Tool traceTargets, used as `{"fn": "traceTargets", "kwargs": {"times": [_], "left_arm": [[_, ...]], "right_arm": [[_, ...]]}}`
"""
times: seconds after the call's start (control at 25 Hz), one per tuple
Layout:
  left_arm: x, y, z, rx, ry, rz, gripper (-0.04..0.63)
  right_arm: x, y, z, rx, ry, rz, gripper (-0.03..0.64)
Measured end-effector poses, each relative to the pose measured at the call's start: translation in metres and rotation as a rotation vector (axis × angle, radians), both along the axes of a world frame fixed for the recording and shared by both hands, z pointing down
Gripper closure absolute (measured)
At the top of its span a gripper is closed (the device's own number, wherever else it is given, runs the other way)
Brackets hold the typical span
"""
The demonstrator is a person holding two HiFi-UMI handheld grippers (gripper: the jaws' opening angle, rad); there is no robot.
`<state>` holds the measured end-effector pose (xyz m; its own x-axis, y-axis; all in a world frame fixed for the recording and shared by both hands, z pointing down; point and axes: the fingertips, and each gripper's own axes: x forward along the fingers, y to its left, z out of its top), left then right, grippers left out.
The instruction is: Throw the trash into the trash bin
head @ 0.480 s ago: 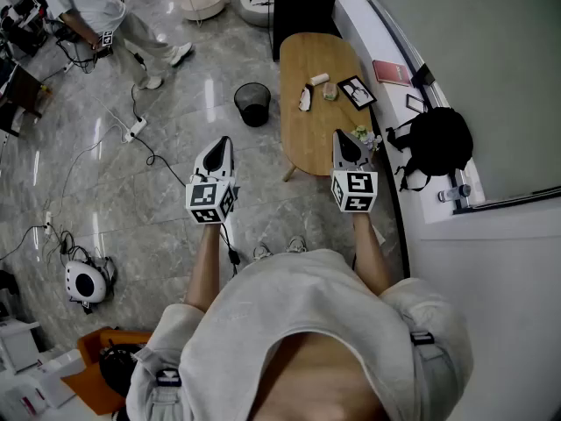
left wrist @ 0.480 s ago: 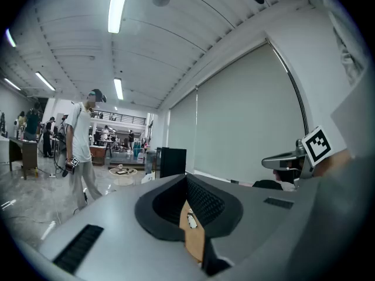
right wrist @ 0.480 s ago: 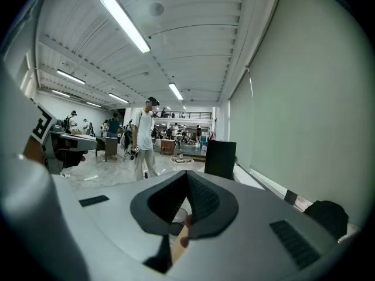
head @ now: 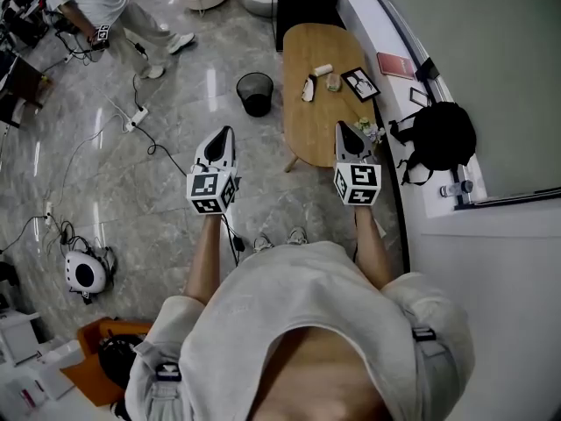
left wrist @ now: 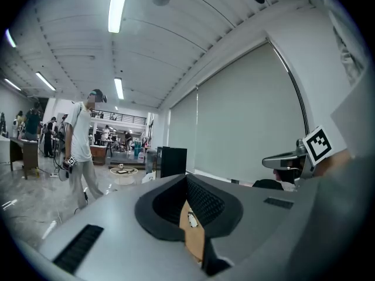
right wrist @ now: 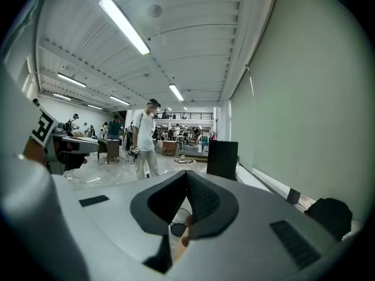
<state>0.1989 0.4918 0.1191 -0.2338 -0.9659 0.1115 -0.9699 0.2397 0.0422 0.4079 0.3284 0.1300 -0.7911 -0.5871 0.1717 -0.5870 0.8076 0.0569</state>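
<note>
Both grippers held level ahead of the body: left gripper over the floor, right gripper over the near end of the worktop. Clenched on nothing, each of them, jaws pressed together at the tips. Approach step, by the look of it: nothing picked up yet. Trash probably among the small things on the worktop: a crumpled scrap just beside the right gripper, a white roll and a frame further off; hard to tell which counts. Bin upright on the floor, just left of the worktop. Next, most likely: spread the right jaws, dip toward the scrap, close on it, then carry it left to the bin.
</note>
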Motion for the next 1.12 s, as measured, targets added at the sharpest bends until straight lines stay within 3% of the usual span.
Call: {"fn": "traceTargets", "kwargs": {"times": [1.12], "left_arm": [[0.017,-0.038,0.022,-0.070,-0.001,-0.098,0.577]], "right_arm": [[0.011,-0.061,0.027,-0.046,-0.006,-0.091,0.588]]}}
